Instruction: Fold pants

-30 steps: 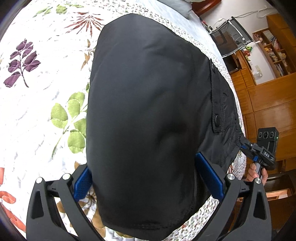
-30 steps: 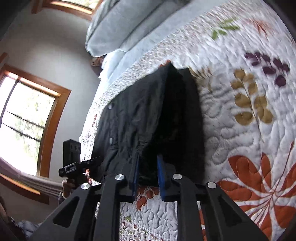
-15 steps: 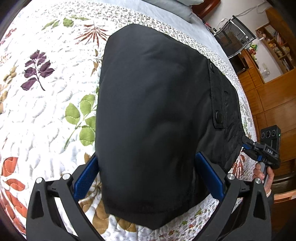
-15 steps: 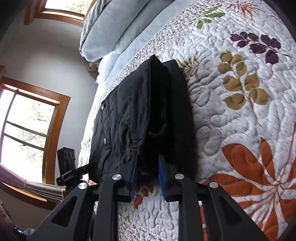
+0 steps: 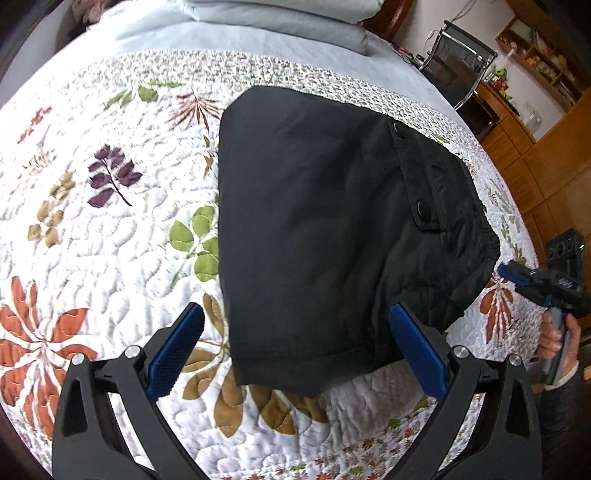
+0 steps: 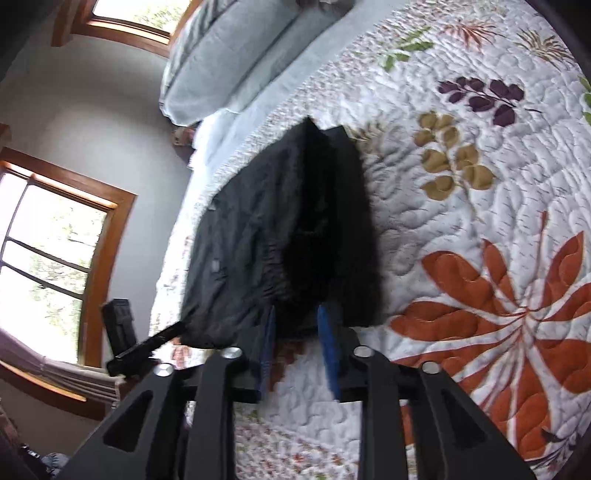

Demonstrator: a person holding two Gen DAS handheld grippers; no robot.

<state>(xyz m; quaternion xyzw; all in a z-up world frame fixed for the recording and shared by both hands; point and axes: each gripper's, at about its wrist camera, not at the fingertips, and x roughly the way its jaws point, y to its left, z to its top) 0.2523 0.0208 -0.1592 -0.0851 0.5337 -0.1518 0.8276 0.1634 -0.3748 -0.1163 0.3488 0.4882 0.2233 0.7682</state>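
Note:
The black pants (image 5: 332,229) lie folded into a compact bundle on the floral quilt (image 5: 110,229). A snap-button flap runs along the bundle's right side. My left gripper (image 5: 295,317) is wide open just above the bundle's near edge, holding nothing. My right gripper (image 5: 517,275) sits off the bundle's right corner in the left wrist view. In the right wrist view, the right gripper (image 6: 297,317) has its blue fingers slightly apart at the thick edge of the pants (image 6: 280,236); whether they touch the cloth is unclear through the blur.
Grey pillows (image 5: 288,18) lie at the head of the bed. A black chair (image 5: 458,62) and wooden shelves (image 5: 546,74) stand to the right of the bed. A window (image 6: 48,251) fills the wall on the other side.
My left gripper has pulled back from the bundle, so more quilt shows. My right gripper's fingers have spread and backed off the pants edge they pinched.

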